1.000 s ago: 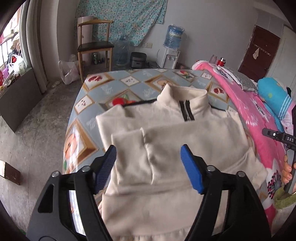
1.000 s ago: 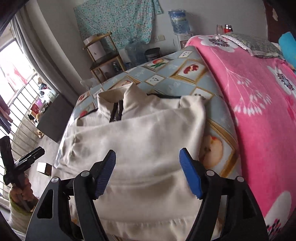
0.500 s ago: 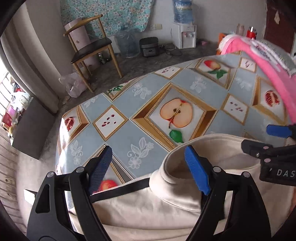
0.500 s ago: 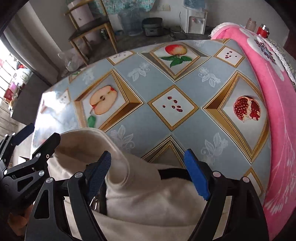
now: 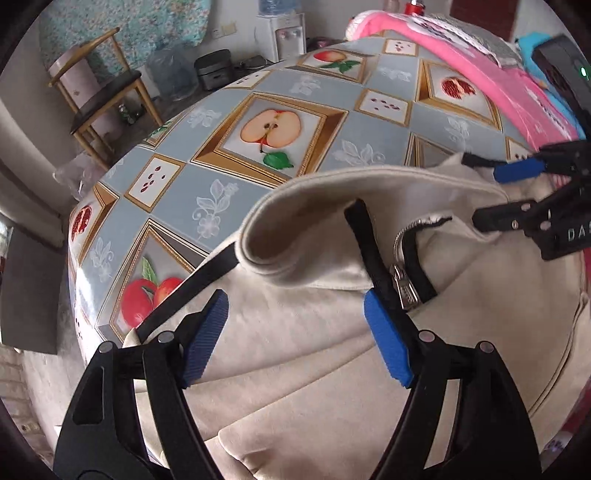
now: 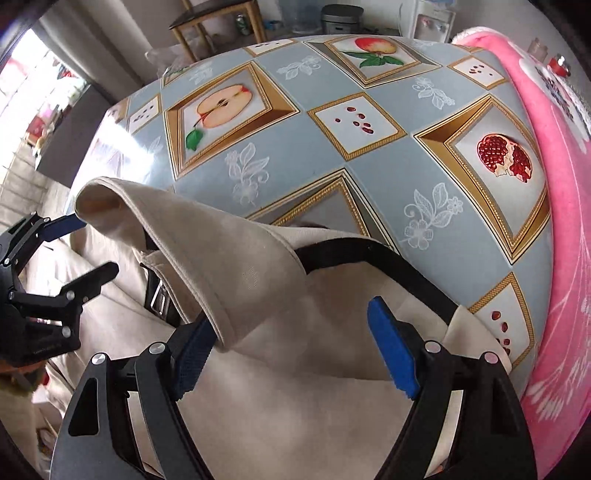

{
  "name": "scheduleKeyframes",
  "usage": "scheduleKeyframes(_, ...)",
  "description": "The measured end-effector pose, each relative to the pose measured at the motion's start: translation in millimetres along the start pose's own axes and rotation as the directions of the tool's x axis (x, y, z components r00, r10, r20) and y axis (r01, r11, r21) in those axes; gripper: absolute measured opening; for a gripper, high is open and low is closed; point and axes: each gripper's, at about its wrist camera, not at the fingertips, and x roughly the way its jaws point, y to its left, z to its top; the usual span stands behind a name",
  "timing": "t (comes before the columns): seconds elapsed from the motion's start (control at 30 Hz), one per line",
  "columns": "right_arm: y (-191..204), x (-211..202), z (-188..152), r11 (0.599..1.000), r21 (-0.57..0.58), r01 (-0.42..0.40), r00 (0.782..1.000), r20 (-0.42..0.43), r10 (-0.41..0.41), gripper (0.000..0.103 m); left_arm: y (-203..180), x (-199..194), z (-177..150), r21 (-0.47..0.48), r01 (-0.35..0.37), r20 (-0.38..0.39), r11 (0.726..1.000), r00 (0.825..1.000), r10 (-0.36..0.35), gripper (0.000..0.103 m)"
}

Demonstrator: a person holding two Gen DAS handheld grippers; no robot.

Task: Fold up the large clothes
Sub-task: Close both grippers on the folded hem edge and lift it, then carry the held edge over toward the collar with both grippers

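A cream sweatshirt [image 5: 461, 295] lies flat on the table with its stand-up collar [image 5: 332, 206] toward the far side, black trim along the shoulders and a zipper [image 5: 404, 291] at the neck. My left gripper [image 5: 295, 299] hovers low over the left shoulder beside the collar, its jaws wide and closing, with fabric below them but nothing pressed. My right gripper [image 6: 291, 314] stands open over the right shoulder of the sweatshirt [image 6: 295, 406], and the collar [image 6: 207, 236] edge drapes by its left pad. Each gripper shows in the other's view: the right gripper [image 5: 487, 195] and the left gripper [image 6: 98, 245].
The table [image 5: 229, 177] wears a glossy blue cloth with fruit pictures, bare beyond the collar. A pink blanket [image 6: 554, 184] borders it on the right. On the floor behind stand a wooden chair [image 5: 103, 92], a rice cooker [image 5: 214, 70] and a water dispenser [image 5: 284, 33].
Both grippers have travelled from over the sweatshirt's body up to its collar and dropped closer to the fabric. Neither has taken hold of anything.
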Motion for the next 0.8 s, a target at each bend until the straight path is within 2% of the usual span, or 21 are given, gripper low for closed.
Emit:
scheduleKeyframes(0.07,0,2,1,1.000,0.000,0.004,1.000,0.003,-0.004,0.079,-7,-2,-2,0.022,-0.047,0.029,0.999,0.998,0.047,0.072)
scheduleKeyframes(0.13,-1,2,2,1.000,0.010,-0.004,1.000,0.007,0.004,0.079,0,-12,1,-0.032,-0.001,0.076,0.999,0.997,0.004,0.072)
scheduleKeyframes(0.2,-2,0,1,1.000,0.013,-0.005,1.000,0.019,0.005,0.079,12,-28,7,-0.108,0.077,0.155,0.991,0.986,-0.060,0.073)
scheduleKeyframes(0.27,-1,-1,2,1.000,0.014,-0.005,1.000,0.027,0.005,0.079,22,-38,12,-0.171,0.082,0.204,0.982,0.978,-0.046,0.073)
scheduleKeyframes(0.3,-2,-1,1,1.000,0.016,-0.006,1.000,0.027,0.006,0.079,25,-36,17,-0.195,0.050,0.196,0.980,0.981,-0.011,0.073)
scheduleKeyframes(0.4,-1,0,1,1.000,0.021,-0.008,1.000,0.031,0.008,0.079,31,-15,32,-0.246,-0.088,0.098,0.965,0.989,0.114,0.073)
scheduleKeyframes(0.53,-1,2,1,0.999,0.031,-0.022,0.999,0.037,0.021,0.079,33,10,43,-0.248,-0.174,0.027,0.953,0.982,0.186,0.073)
scheduleKeyframes(0.6,-1,1,1,0.999,0.030,-0.028,0.999,0.039,0.027,0.079,35,15,40,-0.246,-0.162,-0.011,0.956,0.986,0.164,0.073)
scheduleKeyframes(0.67,-3,-2,0,0.999,0.025,-0.034,0.998,0.044,0.033,0.079,33,12,35,-0.220,-0.111,-0.019,0.969,0.994,0.110,0.071)
scheduleKeyframes(0.73,-5,-5,-2,0.999,0.020,-0.038,0.998,0.048,0.037,0.079,24,3,26,-0.156,-0.061,0.000,0.986,0.998,0.061,0.071)
scheduleKeyframes(0.8,-7,-7,-4,0.999,0.015,-0.043,0.998,0.050,0.042,0.079,16,-2,17,-0.085,-0.050,0.006,0.995,0.999,0.050,0.071)
